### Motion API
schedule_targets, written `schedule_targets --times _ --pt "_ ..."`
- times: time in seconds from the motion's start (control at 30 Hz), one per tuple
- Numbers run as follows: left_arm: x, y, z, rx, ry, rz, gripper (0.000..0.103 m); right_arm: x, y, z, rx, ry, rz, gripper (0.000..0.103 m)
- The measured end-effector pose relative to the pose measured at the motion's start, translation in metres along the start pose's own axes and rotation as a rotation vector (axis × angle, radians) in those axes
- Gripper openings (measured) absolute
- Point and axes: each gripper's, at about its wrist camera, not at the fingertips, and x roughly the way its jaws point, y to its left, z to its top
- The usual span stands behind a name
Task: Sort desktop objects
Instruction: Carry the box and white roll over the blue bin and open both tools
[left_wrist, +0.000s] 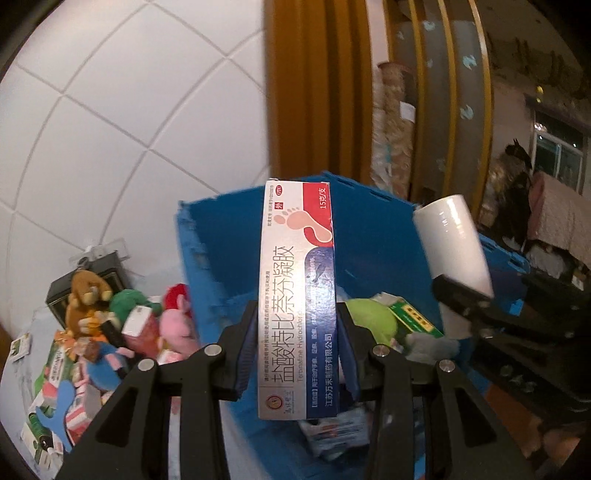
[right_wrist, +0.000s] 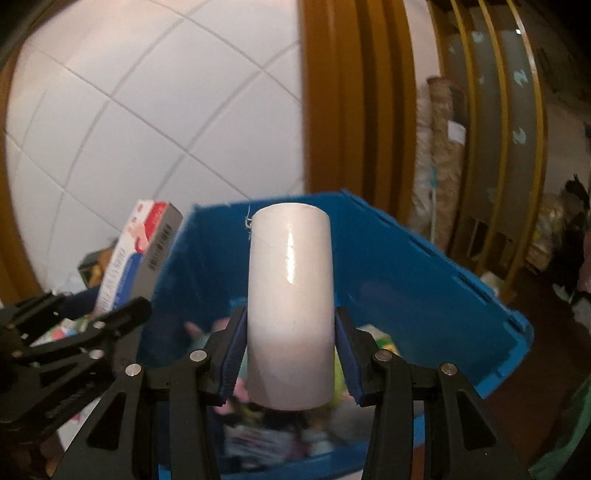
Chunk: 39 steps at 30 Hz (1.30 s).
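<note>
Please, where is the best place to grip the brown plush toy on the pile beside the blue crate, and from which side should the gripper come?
Probably the brown plush toy is best gripped across its soft upper body, coming from above. It sits on top of the pile, leaning against a dark box, with other toys and cartons crowding its lower sides, so only the top is free. Both grippers are full now.

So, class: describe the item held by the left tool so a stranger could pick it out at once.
Find the blue crate. In front of it the left tool grips a long box upright. Unlike the plain white roll beside it, the box bears a pink footprint, a red corner and printed text.
</note>
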Motion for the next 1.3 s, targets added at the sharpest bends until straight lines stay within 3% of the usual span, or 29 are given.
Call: schedule_targets --times 0.3,0.53,0.8,0.9,0.97,1.03,1.13,1.2,1.3 --pt "0.035 -0.044 0.007 0.019 0.117 -0.026 0.039 0.028 -0.059 -0.007 0.013 0.071 -0.025 0.045" --pt "0.039 -0.053 0.010 0.021 0.133 0.035 0.039 0.049 -0.072 -0.013 -0.013 0.124 -0.053 0.045" --pt "0.047 -0.058 0.007 0.017 0.163 0.036 0.039 0.048 -0.077 -0.018 -0.058 0.126 -0.094 0.045" --pt "0.047 -0.059 0.007 0.019 0.165 0.041 0.049 0.048 -0.080 -0.019 -0.056 0.129 -0.106 0.046" --pt "0.044 -0.059 0.008 0.023 0.149 0.045 0.067 0.048 -0.082 -0.017 -0.055 0.122 -0.108 0.046" --pt "0.041 -0.060 0.008 0.028 0.133 0.046 0.072 0.047 -0.084 -0.015 -0.056 0.114 -0.115 0.055" --pt "0.039 -0.058 0.008 0.027 0.128 0.048 0.072 0.046 -0.084 -0.012 -0.061 0.107 -0.118 0.075" --pt "0.037 -0.055 0.008 0.019 0.123 0.048 0.072 0.044 -0.082 -0.012 -0.070 0.107 -0.123 0.081" --pt "0.029 -0.049 0.008 0.003 0.100 0.052 0.072 0.040 -0.078 -0.011 -0.074 0.102 -0.124 0.102"
